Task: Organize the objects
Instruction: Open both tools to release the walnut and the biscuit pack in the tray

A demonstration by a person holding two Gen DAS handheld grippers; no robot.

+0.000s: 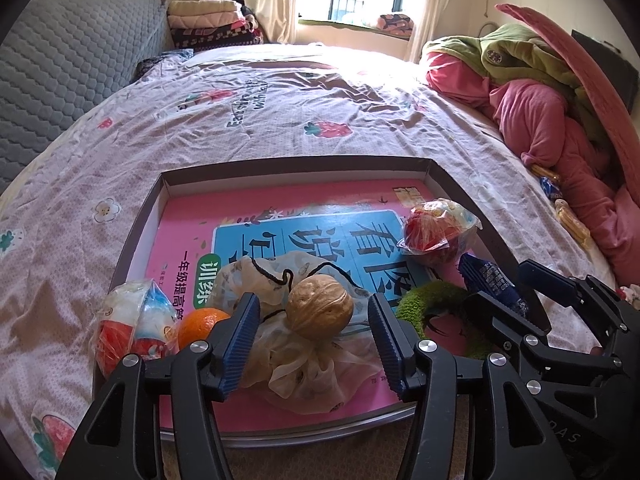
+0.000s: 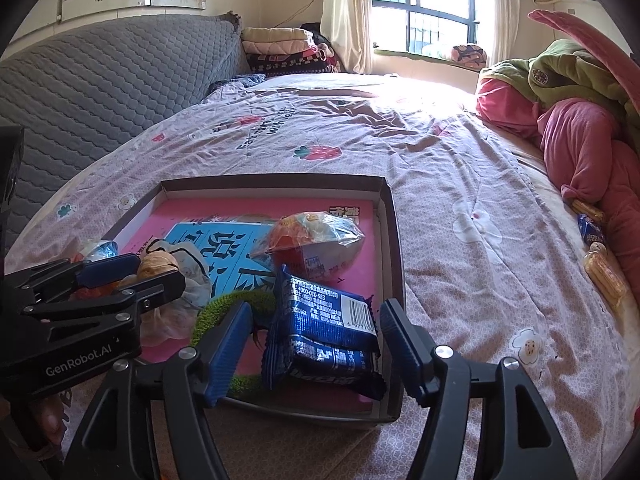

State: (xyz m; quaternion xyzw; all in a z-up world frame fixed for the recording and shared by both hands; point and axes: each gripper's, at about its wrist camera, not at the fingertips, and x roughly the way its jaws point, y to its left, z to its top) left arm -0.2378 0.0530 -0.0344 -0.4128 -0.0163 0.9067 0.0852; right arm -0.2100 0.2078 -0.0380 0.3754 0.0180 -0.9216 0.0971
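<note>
A shallow box lies on a bed with a pink, strawberry-print sheet; a pink book covers the box floor, and the things to organize rest on it.

The left gripper has its jaws apart, one on each side of a walnut; the blue pads do not press on the nut, which sits on a crumpled sheer pouch with a black drawstring; an orange lies just left of the left finger, beside a wrapped red-and-white toy at the box's near left corner.

The right gripper is likewise spread, its pads clear of a blue snack packet that stands between them, tilted, near the box's right wall; a green fuzzy ring lies partly under the packet and the left finger; a second wrapped toy sits just behind the packet.

Well to the right, red and green bedding is heaped on the bed, with a few small snacks at its foot; a grey quilted cover lies along the left, and a barred window is at the far end.
</note>
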